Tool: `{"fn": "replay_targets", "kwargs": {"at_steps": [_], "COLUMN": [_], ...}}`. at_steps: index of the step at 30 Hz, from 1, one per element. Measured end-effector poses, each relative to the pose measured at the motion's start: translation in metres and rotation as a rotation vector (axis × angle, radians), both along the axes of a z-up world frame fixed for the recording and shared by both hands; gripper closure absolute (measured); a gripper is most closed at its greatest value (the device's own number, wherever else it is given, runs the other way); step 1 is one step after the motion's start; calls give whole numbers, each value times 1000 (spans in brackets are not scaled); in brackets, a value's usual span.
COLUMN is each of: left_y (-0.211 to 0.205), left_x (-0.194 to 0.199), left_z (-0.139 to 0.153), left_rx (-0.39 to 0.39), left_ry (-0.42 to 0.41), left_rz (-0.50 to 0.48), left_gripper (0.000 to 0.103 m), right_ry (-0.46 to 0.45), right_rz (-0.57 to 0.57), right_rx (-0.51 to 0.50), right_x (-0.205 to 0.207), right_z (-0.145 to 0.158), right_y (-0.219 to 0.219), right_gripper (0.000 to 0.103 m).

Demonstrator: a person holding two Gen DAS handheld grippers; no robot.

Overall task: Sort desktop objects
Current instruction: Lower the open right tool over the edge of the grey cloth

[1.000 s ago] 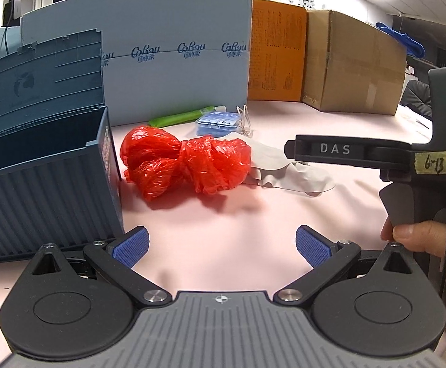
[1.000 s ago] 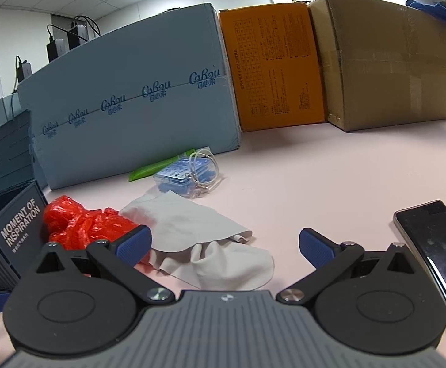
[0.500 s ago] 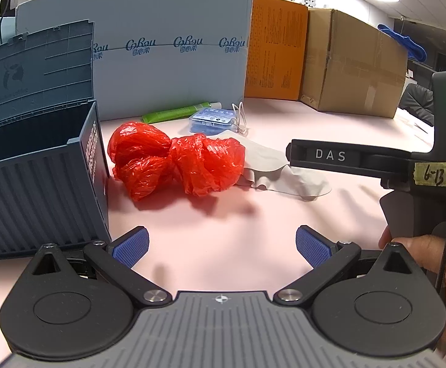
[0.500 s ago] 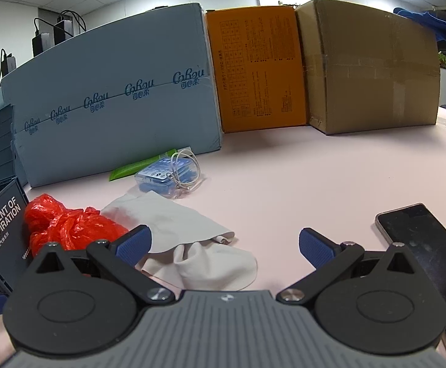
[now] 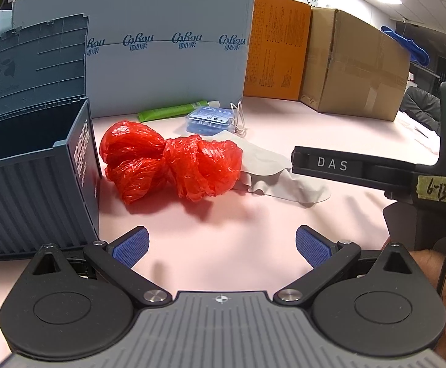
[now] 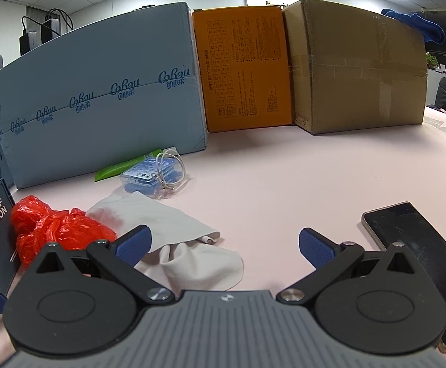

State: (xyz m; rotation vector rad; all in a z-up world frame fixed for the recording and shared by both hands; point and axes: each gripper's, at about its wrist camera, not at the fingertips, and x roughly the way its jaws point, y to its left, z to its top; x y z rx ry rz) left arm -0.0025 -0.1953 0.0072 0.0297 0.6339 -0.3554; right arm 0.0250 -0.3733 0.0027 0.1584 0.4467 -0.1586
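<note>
Both units have advanced slightly toward the clutter; left gripper (image 5: 221, 243) and right gripper (image 6: 224, 245) remain spread apart, empty; red bag (image 5: 170, 161) lies beside the open bin (image 5: 39, 165); pickup not yet begun.

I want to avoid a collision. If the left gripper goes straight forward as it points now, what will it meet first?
Probably the red plastic bag: it lies on the table ahead of the open left gripper, slightly left of centre. Bare table comes before it. Depth is hard to judge.

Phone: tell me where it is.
In the right wrist view the phone lies flat on the pink table, right of the right gripper.
</note>
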Motion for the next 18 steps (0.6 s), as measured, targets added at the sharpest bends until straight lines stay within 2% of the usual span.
{"fn": "replay_targets", "kwargs": {"at_steps": [8,18], "left_y": [-1,6], "left_x": [-2,4], "left_z": [-3,-5], "left_rx": [13,-30], "left_ry": [-15,26], "left_rz": [-9,-11], "left_gripper": [0,1], "right_ry": [5,13], "right_rz": [-29,-79], "right_rx": [-18,-13], "right_x": [-1,-2], "right_z": [0,0], "right_y": [1,-3], "right_gripper": [0,0]}}
